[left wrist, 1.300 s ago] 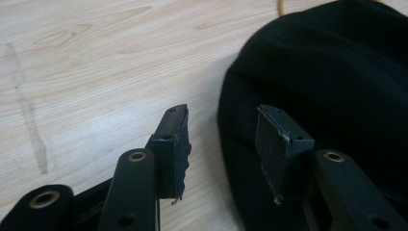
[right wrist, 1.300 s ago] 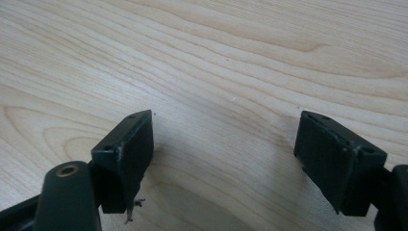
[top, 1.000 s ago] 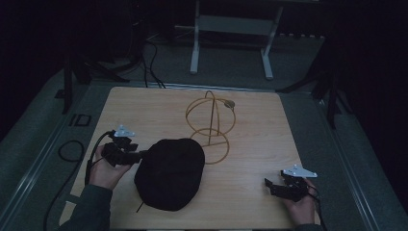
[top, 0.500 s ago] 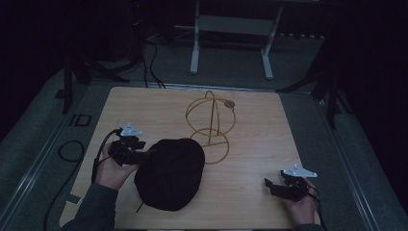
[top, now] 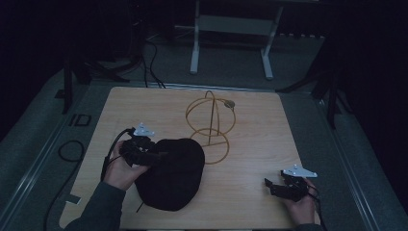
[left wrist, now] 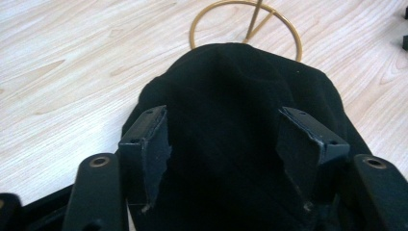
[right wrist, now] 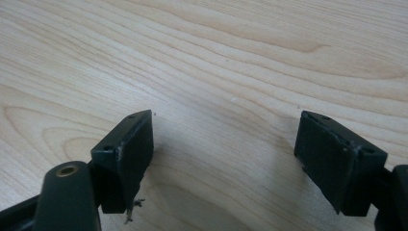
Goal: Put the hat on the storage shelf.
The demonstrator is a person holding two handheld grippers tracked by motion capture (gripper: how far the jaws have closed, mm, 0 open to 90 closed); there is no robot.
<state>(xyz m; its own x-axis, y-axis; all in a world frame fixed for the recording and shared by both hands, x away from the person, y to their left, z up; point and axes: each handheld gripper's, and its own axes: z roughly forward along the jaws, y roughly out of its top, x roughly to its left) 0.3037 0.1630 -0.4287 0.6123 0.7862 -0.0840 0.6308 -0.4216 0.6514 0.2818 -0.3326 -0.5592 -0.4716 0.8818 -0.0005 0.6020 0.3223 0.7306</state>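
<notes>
— So, from up high, what have we got?

— A pale wooden worktop [top: 144,103] in a dark room. A black cloth hat [top: 173,175] lies slumped toward the person's near left side. Just behind it stands a gold wire stand [top: 210,122], its base ring touching or all but touching the hat's far edge; I can't tell which from here.

— And the hands?

— The left hand-held gripper [top: 161,156] is over the hat's left upper edge, pointing across it. The right hand-held gripper [top: 268,185] rests low near the front right corner, well apart from the hat, pointing left across bare wood.

— Now along the left one's jaws?

— In the left gripper view the left hand-held gripper [left wrist: 226,144] has been spreading its jaws just now. They stand roughly half apart, with the hat [left wrist: 231,96] bulging up between them. There's visible cloth between each pad and the crown, so the pads aren't pressing on it. The stand's ring [left wrist: 288,29] peeks out beyond the hat's top.

— And the right one's view?

— The right hand-held gripper [right wrist: 223,144] has its jaws set wide, with nothing between them but the worktop's [right wrist: 231,57] wood grain. It holds nothing. A few frayed threads hang off one pad's [right wrist: 127,149] lower corner.
</notes>
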